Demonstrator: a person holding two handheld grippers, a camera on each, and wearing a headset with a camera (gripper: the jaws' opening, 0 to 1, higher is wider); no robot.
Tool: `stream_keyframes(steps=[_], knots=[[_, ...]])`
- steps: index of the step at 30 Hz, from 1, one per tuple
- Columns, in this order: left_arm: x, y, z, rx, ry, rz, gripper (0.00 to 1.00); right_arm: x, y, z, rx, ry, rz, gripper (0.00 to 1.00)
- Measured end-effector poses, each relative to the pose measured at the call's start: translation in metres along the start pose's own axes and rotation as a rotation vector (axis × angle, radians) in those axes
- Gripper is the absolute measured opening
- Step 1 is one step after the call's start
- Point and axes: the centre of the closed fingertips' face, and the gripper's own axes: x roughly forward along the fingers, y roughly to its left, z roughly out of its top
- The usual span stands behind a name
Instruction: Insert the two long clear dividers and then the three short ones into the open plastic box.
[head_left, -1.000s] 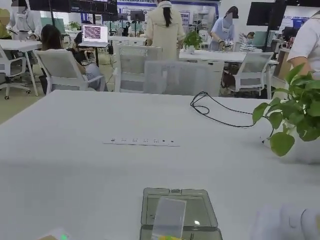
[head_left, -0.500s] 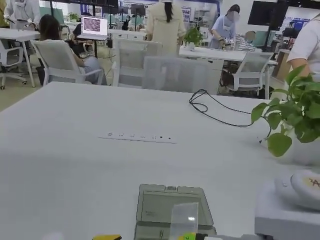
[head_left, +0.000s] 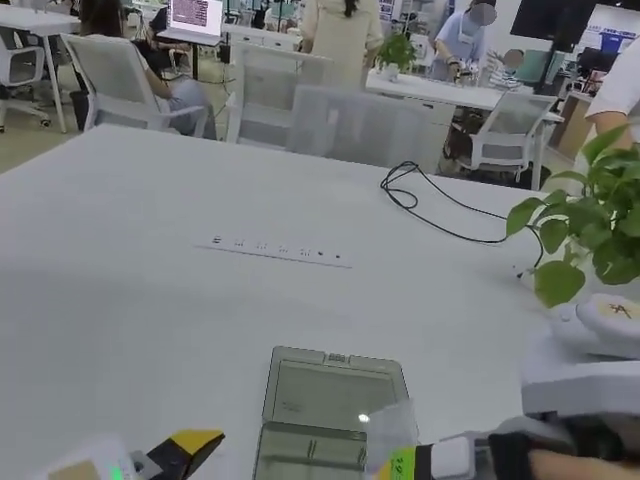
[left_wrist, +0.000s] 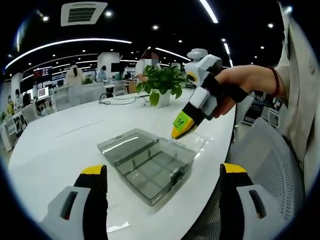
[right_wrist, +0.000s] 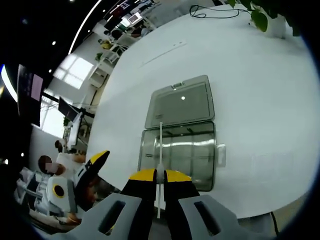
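The left tongs (left_wrist: 164, 169) stand wide open and empty at the near left of the plastic box (right_wrist: 142, 150), so nothing steadies the box. It looks light. If a divider catches a wall on the way in, the box could skid across the smooth counter (head_left: 150, 260).

The box sits open, with its lid (right_wrist: 182, 102) laid flat on the far side. The base shows pale streaks. Whether these are slots, reflections or a divider already seated cannot be told, and otherwise the base looks empty.

Above the base, and apparently not yet in it, hangs a clear divider (right_wrist: 160, 145), seen edge-on in the right gripper view. The right tongs (right_wrist: 159, 176) are closed on its near end. Gripped at one end only, the thin sheet could pivot between the jaws or slip out. It could also come down askew, miss its slots and wedge crooked, or bow under pressure. Because it is transparent, its lower edge is hard to track against the grey box.

Further right, the potted plant (head_left: 590, 220) stands well apart from the work and seems unlikely to interfere.
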Motion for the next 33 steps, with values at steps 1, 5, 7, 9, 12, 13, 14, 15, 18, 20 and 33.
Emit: stream_keyframes(steps=[1, 5, 7, 9, 12, 13, 14, 15, 18, 20, 33], knots=[[0.001, 0.000, 0.000, -0.005, 0.001, -0.002, 0.96, 0.001, -0.003, 0.000, 0.004, 0.017, -0.011, 0.06], [0.003, 0.003, -0.004, 0.008, 0.021, 0.005, 1.00, 0.005, -0.011, 0.002, 0.007, 0.064, -0.045, 0.06], [0.004, 0.003, -0.003, 0.007, 0.019, -0.004, 1.00, 0.007, -0.013, 0.003, 0.005, 0.082, -0.055, 0.06], [0.005, 0.004, -0.002, 0.004, 0.012, -0.003, 1.00, 0.010, -0.018, 0.003, -0.002, 0.101, -0.072, 0.06], [0.008, 0.005, -0.001, 0.003, 0.011, -0.002, 1.00, 0.014, -0.028, 0.003, -0.045, 0.128, -0.116, 0.06], [0.008, 0.005, -0.002, 0.006, 0.015, -0.001, 1.00, 0.016, -0.029, 0.003, -0.046, 0.133, -0.121, 0.06], [0.009, 0.006, -0.003, 0.007, 0.019, 0.003, 1.00, 0.018, -0.031, 0.003, -0.040, 0.141, -0.122, 0.06], [0.009, 0.006, -0.004, 0.002, 0.024, 0.007, 1.00, 0.020, -0.032, 0.003, -0.027, 0.143, -0.118, 0.06], [0.010, 0.005, -0.007, -0.007, 0.033, 0.011, 1.00, 0.024, -0.036, 0.003, -0.021, 0.163, -0.123, 0.06], [0.011, 0.005, -0.008, -0.006, 0.035, 0.010, 0.99, 0.027, -0.038, 0.004, -0.010, 0.176, -0.120, 0.06], [0.013, 0.006, -0.013, -0.027, 0.049, 0.006, 0.97, 0.041, -0.045, -0.001, 0.034, 0.232, -0.118, 0.06]])
